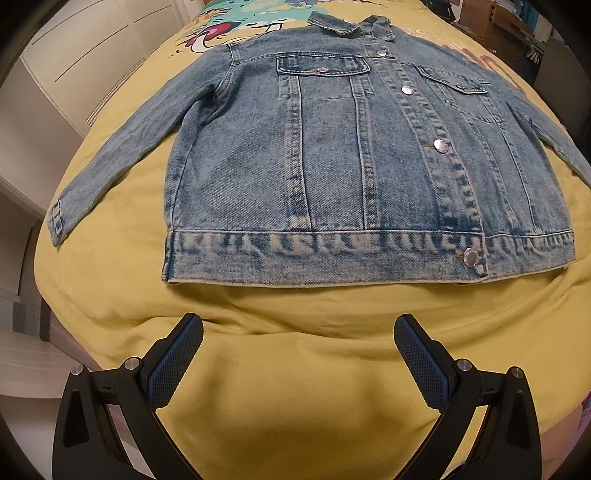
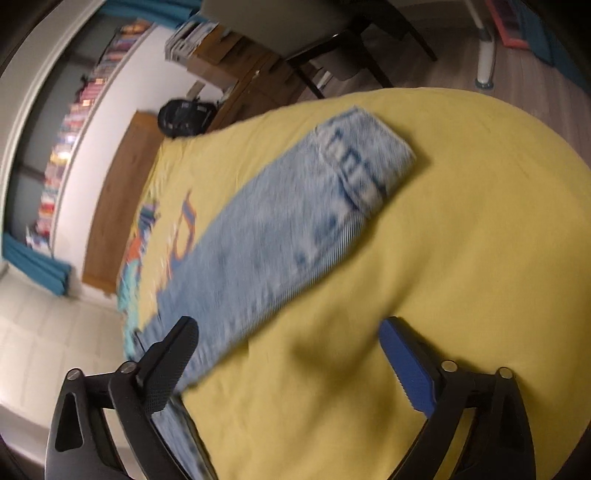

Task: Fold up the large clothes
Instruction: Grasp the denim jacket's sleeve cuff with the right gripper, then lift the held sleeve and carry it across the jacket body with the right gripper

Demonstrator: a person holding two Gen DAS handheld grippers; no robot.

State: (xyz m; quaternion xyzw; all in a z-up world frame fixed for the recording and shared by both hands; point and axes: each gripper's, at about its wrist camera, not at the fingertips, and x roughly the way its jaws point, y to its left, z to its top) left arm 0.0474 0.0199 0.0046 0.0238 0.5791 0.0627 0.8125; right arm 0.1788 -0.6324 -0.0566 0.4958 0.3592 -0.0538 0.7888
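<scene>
- Yellow bedding [image 1: 295, 354] covers the bed, with a colourful cartoon print [image 1: 229, 26] toward 12 o'clock in the left wrist view and white cabinet doors [image 1: 85, 55] at 10 o'clock beside the bed.
- The denim jacket [image 1: 332, 166] lies flat and face up on the bedding, buttoned, filling the middle of the left wrist view; its collar [image 1: 351, 24] points to 12 o'clock and its hem band [image 1: 325, 251] runs across toward 6 o'clock.
- One sleeve stretches out to 9 o'clock, its cuff [image 1: 59, 221] resting on the bedding near the bed's edge.
- The left gripper [image 1: 298, 332] hovers over bare bedding at 6 o'clock, just short of the hem; its fingers [image 1: 177, 358] are spread wide and hold nothing.
- In the blurred right wrist view, the other sleeve [image 2: 280, 229] runs diagonally from 7 o'clock up to its cuff at 1 o'clock.
- The right gripper [image 2: 288, 336] is above that sleeve, fingers [image 2: 410, 365] parted and empty; the left-hand finger overlaps the denim in the picture, though contact cannot be told.
- A bookshelf [image 2: 70, 140] and a dark chair [image 2: 343, 48] stand beyond the bed.
</scene>
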